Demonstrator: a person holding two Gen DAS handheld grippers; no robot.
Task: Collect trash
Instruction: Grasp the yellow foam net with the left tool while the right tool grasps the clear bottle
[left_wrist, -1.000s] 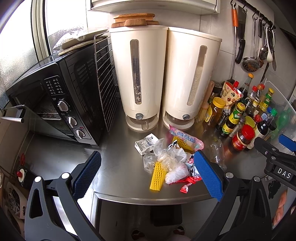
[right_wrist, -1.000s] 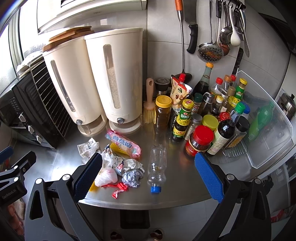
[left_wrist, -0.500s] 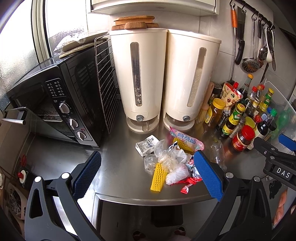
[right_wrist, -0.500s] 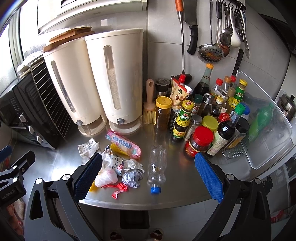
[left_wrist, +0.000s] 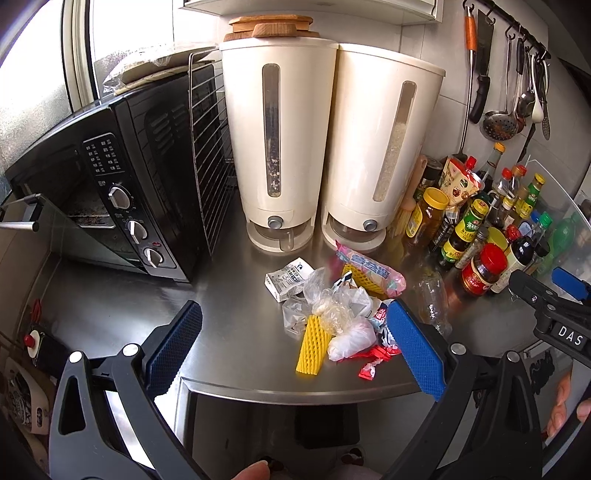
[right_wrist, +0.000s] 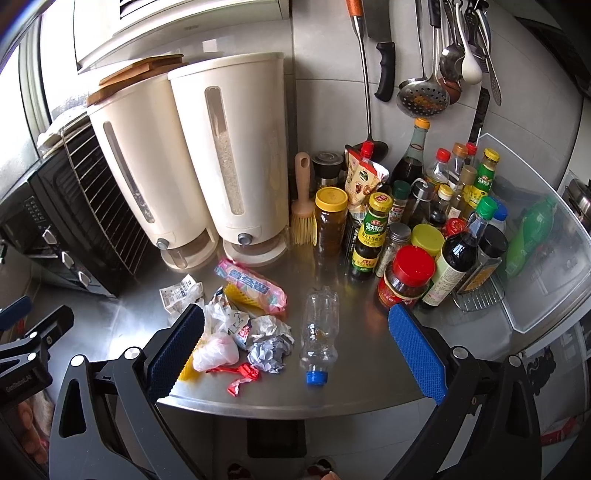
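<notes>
Trash (right_wrist: 236, 314) lies heaped near the front edge of my steel counter (left_wrist: 229, 325): leftmost a yellow foam sleeve (left_wrist: 312, 347), then soft crumpled wrappers (right_wrist: 269, 339), then a toppled clear bottle (right_wrist: 319, 328). I judge all of it light, the foam squashy, the bottle slippery, best pinched mid-body. My left gripper (left_wrist: 291, 347) and right gripper (right_wrist: 295, 350) both gape wide, empty.

Left wrist: off the desk's (left_wrist: 236, 332) front edge, angled down, near.
Right wrist: same, further right.
Shared: trash pile (left_wrist: 332, 306) (right_wrist: 236, 325), rice dispensers (left_wrist: 332, 147) (right_wrist: 192, 155).
</notes>
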